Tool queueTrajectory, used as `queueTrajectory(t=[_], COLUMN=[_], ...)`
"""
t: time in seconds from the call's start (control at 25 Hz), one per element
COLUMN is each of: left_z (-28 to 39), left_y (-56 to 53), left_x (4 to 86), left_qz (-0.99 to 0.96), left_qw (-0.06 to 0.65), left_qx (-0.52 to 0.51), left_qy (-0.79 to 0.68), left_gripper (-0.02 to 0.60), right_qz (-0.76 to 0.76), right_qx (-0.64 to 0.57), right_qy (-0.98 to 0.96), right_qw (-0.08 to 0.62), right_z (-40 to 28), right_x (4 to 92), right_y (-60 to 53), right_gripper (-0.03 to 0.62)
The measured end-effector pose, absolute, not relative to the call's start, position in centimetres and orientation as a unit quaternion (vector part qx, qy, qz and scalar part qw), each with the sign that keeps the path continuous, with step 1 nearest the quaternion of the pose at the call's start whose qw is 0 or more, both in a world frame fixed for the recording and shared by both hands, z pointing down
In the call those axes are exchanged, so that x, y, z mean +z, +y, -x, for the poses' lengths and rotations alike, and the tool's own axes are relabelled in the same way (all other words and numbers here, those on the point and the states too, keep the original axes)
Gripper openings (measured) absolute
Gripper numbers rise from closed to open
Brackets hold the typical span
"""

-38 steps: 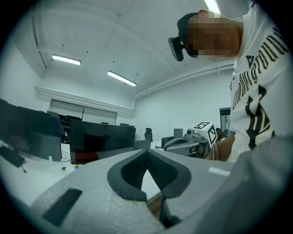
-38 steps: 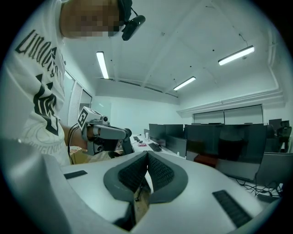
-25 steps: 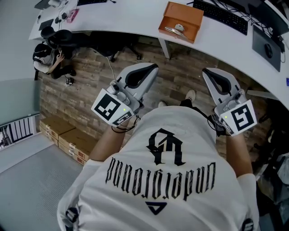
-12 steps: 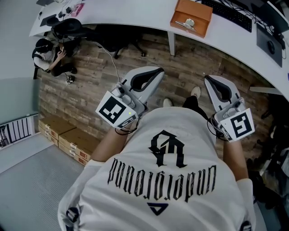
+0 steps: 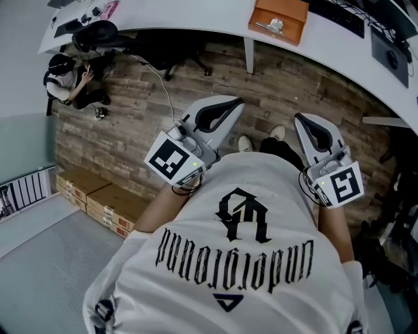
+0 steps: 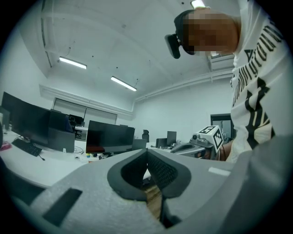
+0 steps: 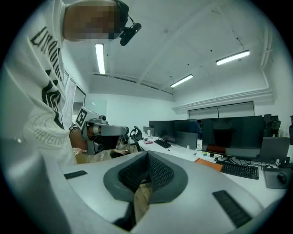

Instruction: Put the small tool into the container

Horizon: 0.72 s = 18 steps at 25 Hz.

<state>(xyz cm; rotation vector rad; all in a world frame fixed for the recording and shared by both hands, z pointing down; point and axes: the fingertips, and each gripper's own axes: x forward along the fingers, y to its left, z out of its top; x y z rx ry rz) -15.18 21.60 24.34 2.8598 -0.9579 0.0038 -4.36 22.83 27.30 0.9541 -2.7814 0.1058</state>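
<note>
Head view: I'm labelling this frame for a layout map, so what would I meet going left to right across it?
Seated person → left gripper → orange container → right gripper. The cardboard boxes overlap the seated person sideways, so they are left out.

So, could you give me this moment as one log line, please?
left gripper: shut, empty | right gripper: shut, empty | orange container: on white desk

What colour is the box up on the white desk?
Orange. The box shows best in the head view.
</note>
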Motion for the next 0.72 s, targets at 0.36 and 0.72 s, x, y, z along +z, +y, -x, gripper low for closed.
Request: queueTrajectory(t=[0.36,0.72], left_z=[15.21,14.66], left_y=[20.98,21.23], left_x=[24.71,24.51], left_qz=[-0.944,-0.947], left_qw=[0.071,0.071], left_qx=[-0.004,-0.004], left_qy=[-0.321,-0.312], left_gripper=[0.015,0.015], right_qz=[-0.327,-0.320], right_qx=[0.039,0.036], right_qy=[-0.939,-0.942], right_qw=[0.100,0.098], right_z=[3.60,4.09], right_x=[27.12,26.48], right_y=[22.10,22.13], right_gripper=[0.015,0.015])
